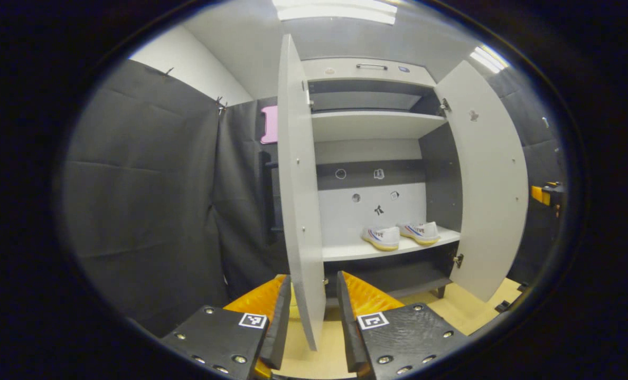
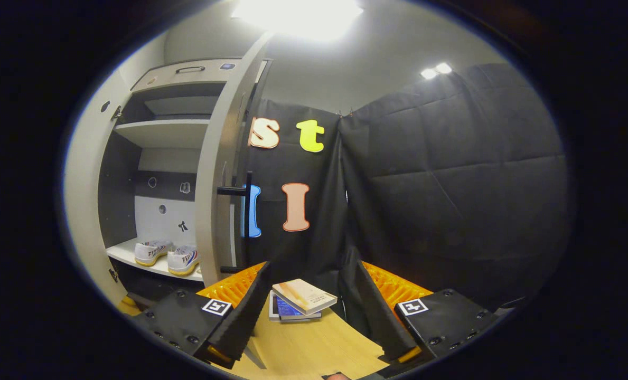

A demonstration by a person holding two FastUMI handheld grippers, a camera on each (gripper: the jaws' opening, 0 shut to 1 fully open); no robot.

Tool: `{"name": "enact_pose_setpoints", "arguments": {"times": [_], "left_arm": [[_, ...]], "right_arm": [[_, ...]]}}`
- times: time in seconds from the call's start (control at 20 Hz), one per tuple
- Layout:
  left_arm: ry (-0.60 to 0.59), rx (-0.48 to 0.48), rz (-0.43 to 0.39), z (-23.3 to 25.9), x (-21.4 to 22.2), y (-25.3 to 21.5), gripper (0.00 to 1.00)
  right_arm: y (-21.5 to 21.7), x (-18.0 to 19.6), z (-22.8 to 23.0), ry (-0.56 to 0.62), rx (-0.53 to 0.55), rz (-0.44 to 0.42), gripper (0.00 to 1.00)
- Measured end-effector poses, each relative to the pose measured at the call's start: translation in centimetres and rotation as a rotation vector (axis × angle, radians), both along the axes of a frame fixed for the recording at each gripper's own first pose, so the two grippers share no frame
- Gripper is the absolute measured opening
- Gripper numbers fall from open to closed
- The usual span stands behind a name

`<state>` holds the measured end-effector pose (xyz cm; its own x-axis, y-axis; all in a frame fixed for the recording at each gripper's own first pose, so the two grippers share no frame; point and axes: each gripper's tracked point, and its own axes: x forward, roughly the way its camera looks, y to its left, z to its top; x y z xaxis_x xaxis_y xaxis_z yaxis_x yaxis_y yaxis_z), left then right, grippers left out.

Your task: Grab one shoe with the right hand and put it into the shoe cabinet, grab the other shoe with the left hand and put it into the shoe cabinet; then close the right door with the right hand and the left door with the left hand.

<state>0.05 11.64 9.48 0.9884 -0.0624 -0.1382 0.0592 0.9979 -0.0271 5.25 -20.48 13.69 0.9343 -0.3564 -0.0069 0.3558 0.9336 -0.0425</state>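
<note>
- My left claw [image 1: 310, 316] was spread, its two fingers straddling the free edge of the left door [image 1: 298, 190]; I could not tell whether either pad touched the panel.
- That door stood swung out towards me, edge-on in the left gripper view, so I judged closing it was still to do.
- Right of it the cabinet [image 1: 369, 126] was open, and both shoes [image 1: 381, 237] sat side by side on its lower white shelf, nearly touching. I took both placing steps as finished.
- Farther right the right door [image 1: 490, 179] also hung wide open, so that step was not done either.
- In the right gripper view, the shoes [image 2: 167, 256] showed at the left inside the cabinet, with the right door [image 2: 216, 174] just beyond them and its black handle [image 2: 240, 203] on the outer face.
- My right claw [image 2: 304, 311] was spread and held nothing; it was near that door but apart from it, pointing past it.
- Between its fingers lay books [image 2: 300, 301] stacked on a wooden table [image 2: 314, 343].
- The room: black quilted cloth walls on both sides, a pale wooden floor [image 1: 483, 306] under the cabinet, and bright ceiling lights above.
</note>
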Motion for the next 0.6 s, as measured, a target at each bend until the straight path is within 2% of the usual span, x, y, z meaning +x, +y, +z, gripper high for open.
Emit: {"name": "enact_pose_setpoints", "arguments": {"times": [0.25,0.4,0.5,0.6], "left_arm": [[0.023,0.0,0.066,-0.8,0.1,3.1,0.49],[0.035,-0.022,0.084,-1.3,0.3,4.5,0.48],[0.028,-0.05,0.089,-1.4,0.8,5.3,0.48],[0.01,-0.064,0.129,-1.1,1.2,6.7,0.36]], "right_arm": [[0.6,1.9,-0.6,0.029,-0.015,0.009,0.98],[0.7,2.0,-0.1,0.011,-0.03,-0.01,0.92],[0.9,1.6,-0.1,0.007,-0.031,-0.012,0.92],[1.1,1.6,-0.2,0.006,-0.029,-0.017,0.92]]}}
